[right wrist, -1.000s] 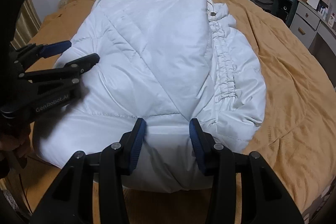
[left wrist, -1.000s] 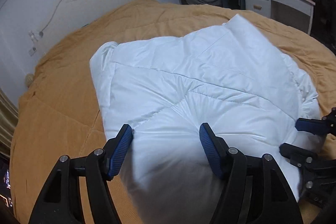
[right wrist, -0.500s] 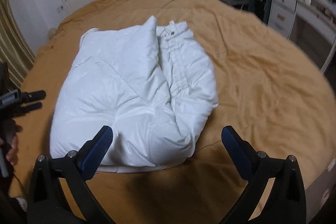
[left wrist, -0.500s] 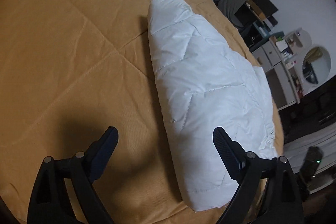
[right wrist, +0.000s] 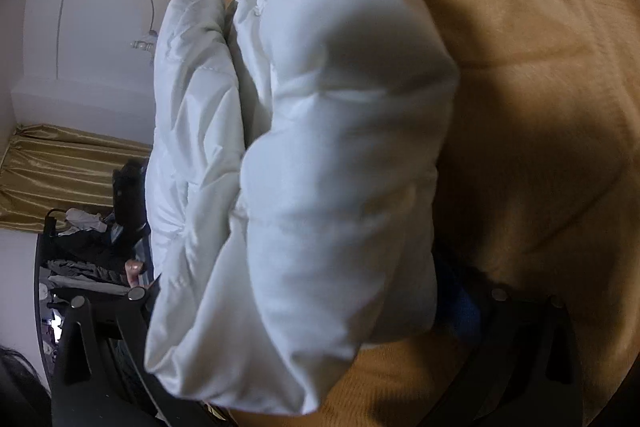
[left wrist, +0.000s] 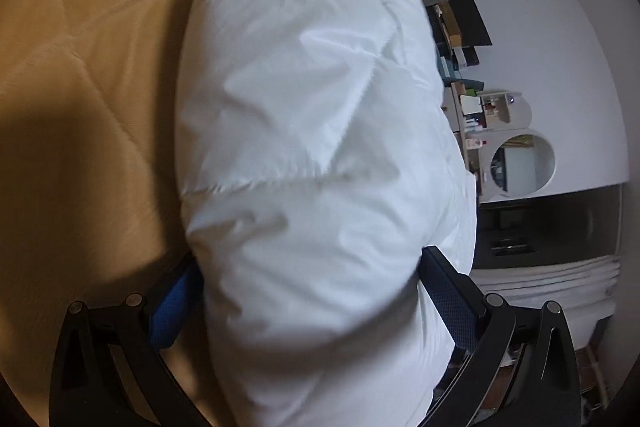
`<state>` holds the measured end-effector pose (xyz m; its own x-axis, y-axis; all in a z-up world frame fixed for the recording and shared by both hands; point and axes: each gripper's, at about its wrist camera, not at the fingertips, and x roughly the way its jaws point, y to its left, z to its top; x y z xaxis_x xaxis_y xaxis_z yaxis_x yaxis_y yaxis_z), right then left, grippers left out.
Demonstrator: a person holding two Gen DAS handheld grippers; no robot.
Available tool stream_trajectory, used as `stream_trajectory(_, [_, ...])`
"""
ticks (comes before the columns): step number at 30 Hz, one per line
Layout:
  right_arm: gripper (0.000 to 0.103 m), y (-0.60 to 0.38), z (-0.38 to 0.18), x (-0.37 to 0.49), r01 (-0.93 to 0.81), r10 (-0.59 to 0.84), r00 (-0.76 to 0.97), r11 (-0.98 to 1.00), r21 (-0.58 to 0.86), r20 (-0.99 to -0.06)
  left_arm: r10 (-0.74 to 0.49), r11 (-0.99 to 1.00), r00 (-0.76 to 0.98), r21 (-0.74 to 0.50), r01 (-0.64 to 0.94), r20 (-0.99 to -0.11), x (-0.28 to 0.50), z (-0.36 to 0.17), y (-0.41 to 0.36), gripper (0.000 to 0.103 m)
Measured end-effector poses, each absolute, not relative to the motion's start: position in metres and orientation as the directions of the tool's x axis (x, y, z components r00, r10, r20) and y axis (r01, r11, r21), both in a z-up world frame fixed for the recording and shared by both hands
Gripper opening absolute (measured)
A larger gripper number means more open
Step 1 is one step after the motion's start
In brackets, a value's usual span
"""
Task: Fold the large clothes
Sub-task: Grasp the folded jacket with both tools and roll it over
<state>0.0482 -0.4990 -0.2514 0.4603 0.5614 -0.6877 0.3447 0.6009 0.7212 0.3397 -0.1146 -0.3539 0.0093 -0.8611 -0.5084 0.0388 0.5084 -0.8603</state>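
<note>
The folded white puffy jacket point(left wrist: 304, 107) lies on the orange bedspread point(left wrist: 80, 87) and fills most of both views. My left gripper point(left wrist: 310, 259) is rolled on its side and its jaws are opening. The jacket's near end bulges between its blue pads point(left wrist: 176, 303), one jaw against the bed and one on the far side. In the right wrist view the jacket point(right wrist: 340, 107) shows as two thick folded layers. My right gripper point(right wrist: 296, 287) straddles that end with its jaws wide. Its left finger is mostly hidden behind the cloth.
The bedspread point(right wrist: 540, 67) spreads out beyond the jacket. A dresser with a round mirror point(left wrist: 520, 163) and a cluttered desk stand by the wall. A gold curtain point(right wrist: 60, 171) and a heap of dark clothes point(right wrist: 80, 259) lie at the other side.
Both grippers let go of the jacket's edge, opened wide, rolled onto their sides and dropped close, so the folded bundle now sits between each pair of jaws.
</note>
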Motion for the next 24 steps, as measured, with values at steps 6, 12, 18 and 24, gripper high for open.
stream_trajectory(6, [0.084,-0.505,-0.26,0.068,0.326,0.618,0.462,0.549,0.77,-0.636,-0.907,0.421,0.048,-0.907,0.031,-0.419,0.337,-0.373,-0.12,0.103])
stream_trajectory(12, [0.055,-0.487,-0.218,0.069,0.268,0.582,0.482,0.615,0.742,-0.655,-0.929,0.371,0.052,-0.919,0.135,-0.368,0.33,-0.354,-0.131,0.1])
stream_trajectory(18, [0.048,-0.448,-0.171,0.084,0.13,0.599,0.498,0.662,0.738,-0.626,-0.942,0.332,0.115,-0.923,0.195,-0.315,0.333,-0.314,-0.09,0.079])
stream_trajectory(24, [0.048,-0.375,-0.171,0.103,0.004,0.709,0.451,0.606,0.796,-0.542,-0.881,0.467,0.224,-0.841,0.272,-0.417,0.313,-0.259,-0.003,0.079])
